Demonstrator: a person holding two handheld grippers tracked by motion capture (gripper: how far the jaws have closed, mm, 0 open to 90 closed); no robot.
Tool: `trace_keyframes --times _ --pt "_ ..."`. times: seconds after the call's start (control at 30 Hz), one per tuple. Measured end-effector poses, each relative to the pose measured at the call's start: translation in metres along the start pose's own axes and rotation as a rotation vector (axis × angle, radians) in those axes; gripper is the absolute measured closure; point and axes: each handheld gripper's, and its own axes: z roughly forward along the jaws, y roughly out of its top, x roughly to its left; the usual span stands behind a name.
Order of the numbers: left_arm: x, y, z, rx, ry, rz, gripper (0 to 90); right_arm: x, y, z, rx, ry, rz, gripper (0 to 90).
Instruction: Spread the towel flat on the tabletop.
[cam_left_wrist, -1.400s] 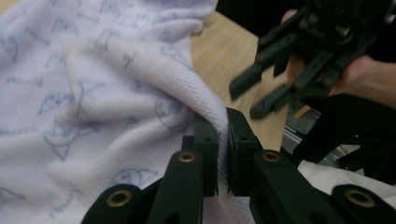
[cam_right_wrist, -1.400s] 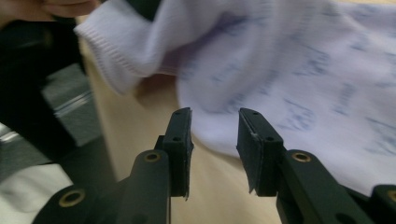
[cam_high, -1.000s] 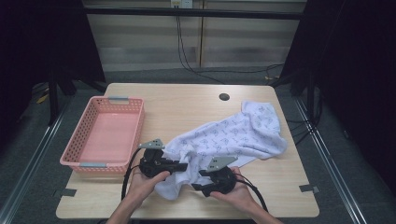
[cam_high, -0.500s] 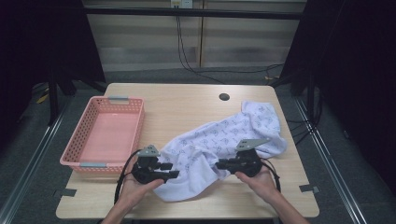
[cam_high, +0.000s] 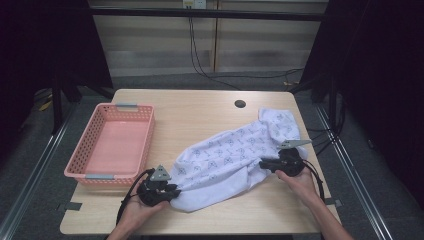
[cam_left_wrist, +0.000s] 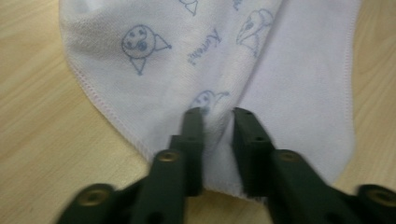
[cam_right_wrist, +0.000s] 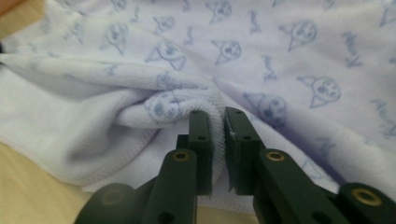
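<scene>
Soft terry-cloth towel (cam_high: 235, 159) with printed blue figures, pale matt wood-grain table (cam_high: 200, 110), pink lattice plastic basket (cam_high: 90, 150), matt black jaws

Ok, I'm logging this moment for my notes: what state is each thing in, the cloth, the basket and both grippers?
towel: white with blue print, rumpled, lying slantwise on the table, pinched at two spots.
basket: pink, upright, empty, at the table's left edge.
left gripper: shut on the towel's near edge.
right gripper: shut on a bunched fold of the towel.
</scene>
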Motion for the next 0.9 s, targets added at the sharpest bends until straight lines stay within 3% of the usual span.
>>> trace_keyframes --times 0.03,0.1,0.13,0.17,0.2,0.27,0.3,0.33,0.37,0.4,0.43,0.5,0.6,0.7,0.73,0.83,0.9 --pt "0.000 0.000 0.000 0.001 -0.038 -0.015 84.5 -0.001 -0.002 0.005 0.010 0.003 0.004 77.2" --pt "-0.003 0.000 -0.001 -0.005 -0.084 -0.014 85.7 -0.001 -0.003 0.004 0.002 -0.005 0.002 63.4" --pt "-0.004 0.000 -0.004 -0.034 -0.106 -0.030 85.0 0.002 -0.002 -0.007 -0.035 -0.011 0.005 57.1" --pt "-0.004 0.000 -0.008 -0.061 -0.117 -0.043 85.0 0.002 -0.002 -0.007 -0.035 -0.011 0.005 57.1" --pt "-0.003 0.000 -0.014 -0.096 -0.126 -0.058 83.9 0.005 -0.001 -0.016 -0.070 -0.014 0.009 55.3" --pt "0.002 -0.001 -0.023 -0.157 -0.136 -0.087 82.0 0.012 -0.002 -0.030 -0.118 0.002 -0.008 57.2" --pt "0.003 -0.002 -0.027 -0.169 -0.112 -0.087 81.4 0.017 -0.004 -0.033 -0.126 0.009 -0.003 57.8" --pt "0.004 -0.003 -0.030 -0.175 -0.095 -0.094 80.6 0.022 -0.007 -0.034 -0.125 0.021 -0.011 64.4" --pt "0.005 -0.005 -0.031 -0.175 -0.089 -0.096 78.8 0.027 -0.010 -0.031 -0.112 0.069 -0.026 68.4" --pt "0.006 -0.006 -0.032 -0.174 -0.077 -0.092 78.4 0.032 -0.013 -0.027 -0.099 0.075 -0.044 70.7" --pt "0.006 -0.006 -0.034 -0.185 -0.073 -0.096 78.7 0.037 -0.014 -0.024 -0.091 0.022 -0.064 72.2" --pt "0.008 -0.007 -0.036 -0.196 -0.089 -0.102 78.7 0.037 -0.010 -0.022 -0.092 0.035 -0.048 73.9" --pt "0.006 -0.008 -0.030 -0.152 -0.076 -0.090 69.5 0.034 -0.008 -0.020 -0.085 0.106 -0.048 79.9" --pt "0.005 -0.009 -0.022 -0.100 -0.067 -0.074 59.9 0.036 -0.015 -0.006 -0.012 0.113 -0.066 80.5" --pt "0.005 -0.009 -0.020 -0.093 -0.062 -0.070 58.3 0.039 -0.016 -0.003 -0.007 0.090 -0.086 80.9" --pt "0.004 -0.010 -0.016 -0.062 -0.039 -0.061 54.8 0.045 -0.011 -0.013 -0.065 0.086 -0.080 80.5" --pt "0.004 -0.010 -0.010 -0.015 -0.019 -0.053 53.0 0.045 -0.009 -0.023 -0.109 0.112 -0.064 81.8"
